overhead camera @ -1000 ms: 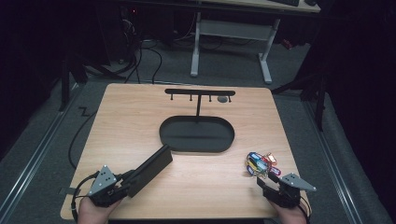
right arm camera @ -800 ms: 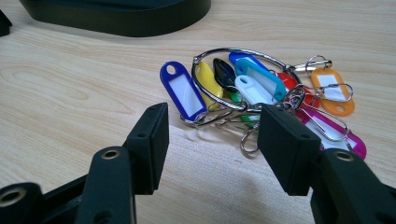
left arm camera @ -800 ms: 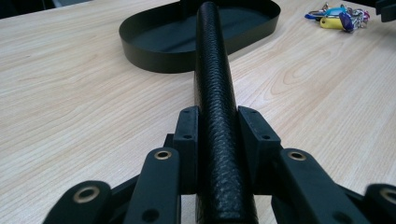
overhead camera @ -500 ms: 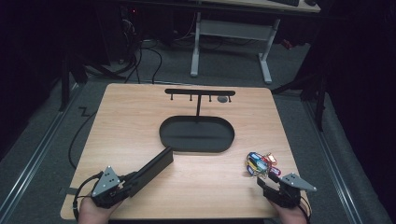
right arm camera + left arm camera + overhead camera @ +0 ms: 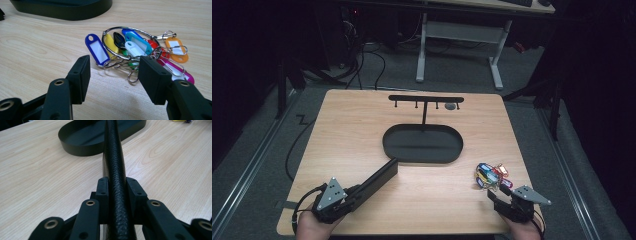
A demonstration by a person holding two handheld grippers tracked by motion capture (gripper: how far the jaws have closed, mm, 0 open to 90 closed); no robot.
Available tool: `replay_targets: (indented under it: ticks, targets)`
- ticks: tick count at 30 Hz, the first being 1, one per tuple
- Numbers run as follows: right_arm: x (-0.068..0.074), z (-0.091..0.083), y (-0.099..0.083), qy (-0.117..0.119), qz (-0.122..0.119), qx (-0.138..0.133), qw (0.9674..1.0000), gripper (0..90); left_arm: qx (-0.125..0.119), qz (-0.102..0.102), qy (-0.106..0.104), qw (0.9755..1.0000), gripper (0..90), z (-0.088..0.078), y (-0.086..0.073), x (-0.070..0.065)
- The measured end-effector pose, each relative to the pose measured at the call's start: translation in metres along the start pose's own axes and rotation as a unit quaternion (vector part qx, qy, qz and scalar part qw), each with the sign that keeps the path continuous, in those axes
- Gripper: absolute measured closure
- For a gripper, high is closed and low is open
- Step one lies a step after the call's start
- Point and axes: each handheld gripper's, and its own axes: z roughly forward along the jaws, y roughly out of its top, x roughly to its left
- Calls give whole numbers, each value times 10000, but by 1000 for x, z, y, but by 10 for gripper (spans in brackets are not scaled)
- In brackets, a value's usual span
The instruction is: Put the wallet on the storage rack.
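1. Left claw (image 5: 362, 189) has just been closing and is clamped on a long black case (image 5: 377, 181); the case's far end sits just short of the black oval tray (image 5: 423, 144).
2. Right claw (image 5: 112, 72) stands apart, empty, near a bunch of key tags (image 5: 140, 50) on the worktop (image 5: 362, 125), right of the tray.

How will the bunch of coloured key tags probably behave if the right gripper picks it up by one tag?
The bunch of key tags would likely hang floppy and swing, since the tags sit loosely on a thin wire ring. It looks light: small plastic tags and thin metal clips. The smooth plastic may slip between the pads of the open right gripper.
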Motion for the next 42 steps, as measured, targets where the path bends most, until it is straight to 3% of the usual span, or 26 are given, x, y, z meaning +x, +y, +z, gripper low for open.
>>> replay_targets:
  ticks: [9, 11, 12, 13, 18, 23, 29, 32, 38, 42]
  targets:
    - [0, -2, 0, -6, 23, -45, 10000, 439, 89, 263, -28, 9996, 749, 2, 17, -5]
    - [0, -2, 0, -1, 37, -49, 10000, 439, 140, 423, -24, 9990, 749, 4, 24, -7]
    - [-1, -3, 0, -3, 36, -69, 10000, 439, 240, 626, 3, 9978, 750, 7, 33, -10]
    - [-1, -3, 0, -3, 36, -69, 10000, 439, 240, 626, 3, 9978, 750, 7, 33, -10]
    - [-2, -3, 0, 21, 57, -79, 10000, 439, 508, 1204, 45, 9914, 750, 11, 53, -16]
    - [-1, -4, 1, 47, 28, -89, 9999, 439, 624, 1611, 92, 9849, 750, 9, 71, -20]
    - [-1, -4, 1, 60, 44, -95, 9999, 438, 451, 1995, 206, 9787, 750, 3, 94, -23]
    - [-1, -4, 1, 65, 53, -92, 9999, 438, 340, 2261, 237, 9732, 749, 5, 105, -22]
    - [-1, -4, 0, 59, 51, -96, 9999, 439, 210, 2628, 334, 9640, 748, 20, 117, -10]
    - [-1, -3, 0, 58, 76, -78, 9999, 439, 132, 2773, 317, 9602, 748, 35, 123, -1]
